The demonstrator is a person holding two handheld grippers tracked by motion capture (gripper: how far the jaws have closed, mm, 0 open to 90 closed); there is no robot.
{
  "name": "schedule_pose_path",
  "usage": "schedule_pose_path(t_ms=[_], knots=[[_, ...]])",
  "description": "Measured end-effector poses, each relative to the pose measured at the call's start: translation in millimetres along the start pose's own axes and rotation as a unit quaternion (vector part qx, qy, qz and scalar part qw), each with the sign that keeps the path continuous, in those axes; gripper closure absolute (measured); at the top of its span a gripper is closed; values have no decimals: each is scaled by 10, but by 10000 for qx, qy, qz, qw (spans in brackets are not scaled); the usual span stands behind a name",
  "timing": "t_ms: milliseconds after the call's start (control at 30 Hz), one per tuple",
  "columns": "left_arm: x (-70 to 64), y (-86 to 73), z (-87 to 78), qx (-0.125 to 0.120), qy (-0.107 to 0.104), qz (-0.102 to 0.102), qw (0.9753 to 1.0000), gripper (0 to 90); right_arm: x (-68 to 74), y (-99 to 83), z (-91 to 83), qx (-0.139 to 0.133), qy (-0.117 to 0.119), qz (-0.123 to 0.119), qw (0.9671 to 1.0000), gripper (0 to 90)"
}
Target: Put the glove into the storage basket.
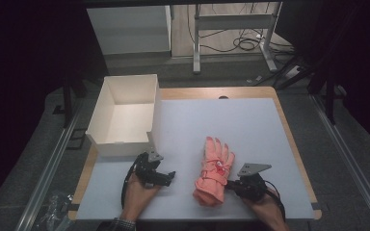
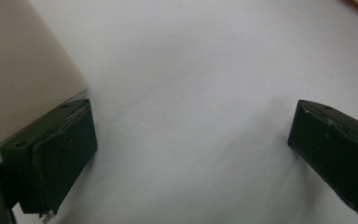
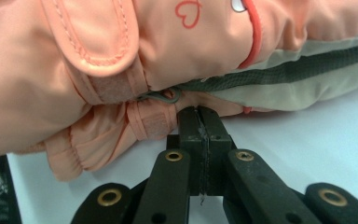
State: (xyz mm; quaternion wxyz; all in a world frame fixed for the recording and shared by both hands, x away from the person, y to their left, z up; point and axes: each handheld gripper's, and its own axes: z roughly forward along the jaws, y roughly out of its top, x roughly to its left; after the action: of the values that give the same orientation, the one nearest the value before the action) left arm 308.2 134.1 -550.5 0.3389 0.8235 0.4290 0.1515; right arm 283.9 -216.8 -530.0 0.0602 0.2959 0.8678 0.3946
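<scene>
Right gripper point(image 3: 199, 112) presses its jaws together against the near edge of the salmon-pink padded fabric glove point(image 1: 215, 169), lying on the white table point(image 1: 250, 125). Left gripper point(image 2: 191, 140) gapes wide beside the white cardboard box point(image 1: 125, 113).

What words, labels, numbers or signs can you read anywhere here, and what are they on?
No readable words or numbers anywhere.
Pink gloves: a small red heart outline, a sign, not text; the red mark on them in the high view is too small to read.
White box: no print visible.
Right gripper: no lettering visible.
</scene>
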Motion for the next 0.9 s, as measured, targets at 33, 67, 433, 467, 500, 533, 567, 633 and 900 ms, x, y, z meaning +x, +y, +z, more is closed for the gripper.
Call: schedule_pose_path(t_ms=[33, 67, 433, 467, 500, 533, 567, 633, 900], knots=[[0, 0, 0, 0, 0, -3, 10000, 10, 8, 16, 20, 4, 3, -15, 10000, 886], [-1, 0, 0, 0, 1, -4, 10000, 10, 18, 32, 39, 13, 0, -30, 10000, 886], [2, 0, 0, 2, 3, 15, 10000, 10, 46, 201, 252, -13, -143, 20, 9999, 887], [3, 0, -1, 4, 2, 17, 10000, 10, 42, 214, 263, -3, -154, 40, 9999, 887], [2, 0, -1, 4, 2, 15, 10000, 10, 37, 228, 278, -8, -175, 51, 9998, 887], [2, 0, -1, 4, 2, 15, 10000, 10, 33, 241, 286, 5, -192, 57, 9998, 887], [2, 0, -1, 5, 3, 15, 10000, 10, 30, 249, 295, -1, -206, 56, 9998, 887], [2, 0, -1, 5, 3, 15, 10000, 9, 21, 271, 317, 5, -229, 76, 9997, 887], [3, 0, -1, 7, 0, 14, 10000, 10, -1, 370, 423, -8, -266, 115, 9996, 887]])
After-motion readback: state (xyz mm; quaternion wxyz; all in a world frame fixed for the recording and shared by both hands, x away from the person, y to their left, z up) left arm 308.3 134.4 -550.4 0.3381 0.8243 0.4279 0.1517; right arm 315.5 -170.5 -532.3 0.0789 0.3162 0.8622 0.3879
